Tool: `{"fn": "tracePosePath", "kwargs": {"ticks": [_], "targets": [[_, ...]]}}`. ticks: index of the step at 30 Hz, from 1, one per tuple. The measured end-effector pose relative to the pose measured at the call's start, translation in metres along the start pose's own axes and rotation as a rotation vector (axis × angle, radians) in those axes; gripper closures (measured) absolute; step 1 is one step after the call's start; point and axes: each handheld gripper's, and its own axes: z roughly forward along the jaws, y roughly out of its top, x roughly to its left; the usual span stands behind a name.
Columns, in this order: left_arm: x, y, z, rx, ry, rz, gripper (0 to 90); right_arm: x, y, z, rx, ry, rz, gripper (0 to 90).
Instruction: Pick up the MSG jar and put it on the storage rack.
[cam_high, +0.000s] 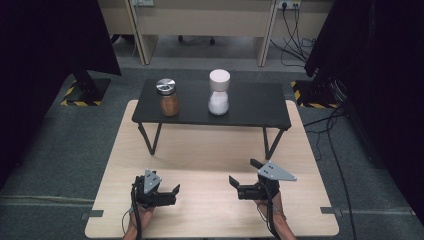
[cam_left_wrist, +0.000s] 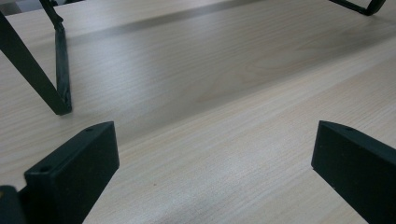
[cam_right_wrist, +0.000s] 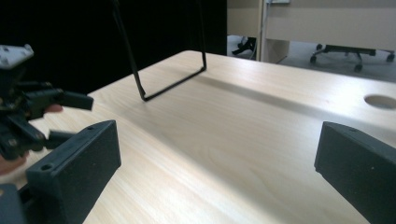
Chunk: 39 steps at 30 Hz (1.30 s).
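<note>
A brown-filled jar with a silver lid (cam_high: 169, 98) and a white-filled jar with a white lid (cam_high: 219, 93) stand upright on a low black stand (cam_high: 250, 105) at the far side of the light wood table (cam_high: 210, 145). My left gripper (cam_high: 174, 195) rests low near the front edge and points right, open and empty (cam_left_wrist: 215, 172). My right gripper (cam_high: 243, 171) faces it from the right, also open with nothing between its jaws (cam_right_wrist: 217, 172). In the right gripper view the left gripper (cam_right_wrist: 32, 112) sits at the left edge.
The stand's thin black legs (cam_left_wrist: 58, 70) (cam_right_wrist: 168, 70) rest on the table ahead of the grippers. Bare wood lies between both grippers and the stand. Dark screens flank the table, and cables run over the grey floor at the right (cam_high: 330, 135).
</note>
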Motion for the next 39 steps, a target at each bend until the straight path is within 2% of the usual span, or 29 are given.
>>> {"fn": "tracePosePath", "kwargs": {"ticks": [5,15,24,39], "targets": [[0.0,0.0,0.0,-0.002,0.004,-0.001,0.0,-0.002,-0.019,-0.008,0.013,-0.016,0.012,0.2],[0.0,-0.001,-0.001,-0.006,0.011,-0.007,0.0,-0.005,-0.04,-0.014,0.043,-0.033,0.022,0.2],[0.0,-0.001,-0.002,-0.008,0.013,-0.007,0.0,-0.006,-0.044,-0.013,0.061,-0.046,0.018,0.2],[0.001,-0.001,-0.002,-0.009,0.015,-0.009,0.0,-0.004,-0.046,-0.008,0.088,-0.025,0.007,0.2]]}}
